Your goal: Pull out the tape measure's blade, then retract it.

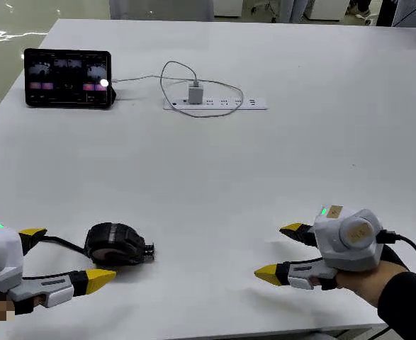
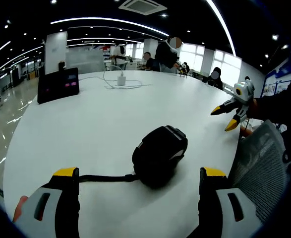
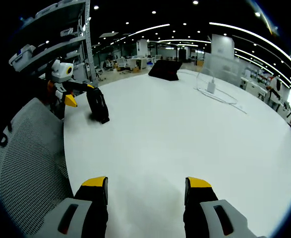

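Closing my left gripper (image 1: 69, 255), jaws spread just short of the tape measure (image 1: 115, 244), I could skid its rounded case away from my right gripper (image 1: 278, 250), jaws spread too.

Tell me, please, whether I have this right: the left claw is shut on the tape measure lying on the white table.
Not quite: the left claw is open, not shut. The left gripper view shows its jaws apart on either side of the tape measure, which does lie on the white table.

Open-plan office or lab hall: curved ceiling light strips (image 2: 110, 21), grey metal shelving rack (image 3: 56, 25), distant desks (image 3: 128, 62) beyond the wide white surface (image 1: 300, 163)
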Demonstrator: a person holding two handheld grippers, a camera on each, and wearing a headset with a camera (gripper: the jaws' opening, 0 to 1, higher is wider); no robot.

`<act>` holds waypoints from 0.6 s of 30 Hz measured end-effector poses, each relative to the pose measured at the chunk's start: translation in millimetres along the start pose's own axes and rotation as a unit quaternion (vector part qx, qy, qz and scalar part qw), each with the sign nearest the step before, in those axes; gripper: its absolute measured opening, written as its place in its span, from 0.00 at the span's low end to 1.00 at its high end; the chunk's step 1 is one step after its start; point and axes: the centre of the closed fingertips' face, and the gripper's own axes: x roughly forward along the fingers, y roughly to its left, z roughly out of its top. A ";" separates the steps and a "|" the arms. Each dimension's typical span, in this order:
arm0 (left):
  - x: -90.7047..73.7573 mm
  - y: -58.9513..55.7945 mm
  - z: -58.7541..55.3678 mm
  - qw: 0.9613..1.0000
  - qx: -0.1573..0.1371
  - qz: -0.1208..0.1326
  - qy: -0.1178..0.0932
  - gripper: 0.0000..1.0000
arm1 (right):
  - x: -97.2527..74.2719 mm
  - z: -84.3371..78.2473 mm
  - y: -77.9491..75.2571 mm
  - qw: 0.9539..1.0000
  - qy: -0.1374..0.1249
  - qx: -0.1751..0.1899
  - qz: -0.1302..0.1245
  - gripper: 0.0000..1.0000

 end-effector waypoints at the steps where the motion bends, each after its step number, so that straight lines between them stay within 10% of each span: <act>1: -0.9 -0.1 -0.4 1.000 0.003 -0.002 0.000 0.99 | -2.1 -1.3 -1.0 1.000 -0.002 0.002 0.000 0.62; 18: -15.0 8.4 -6.6 1.000 0.023 -0.015 0.012 0.99 | -35.6 -22.6 -15.1 1.000 -0.006 0.019 0.003 0.84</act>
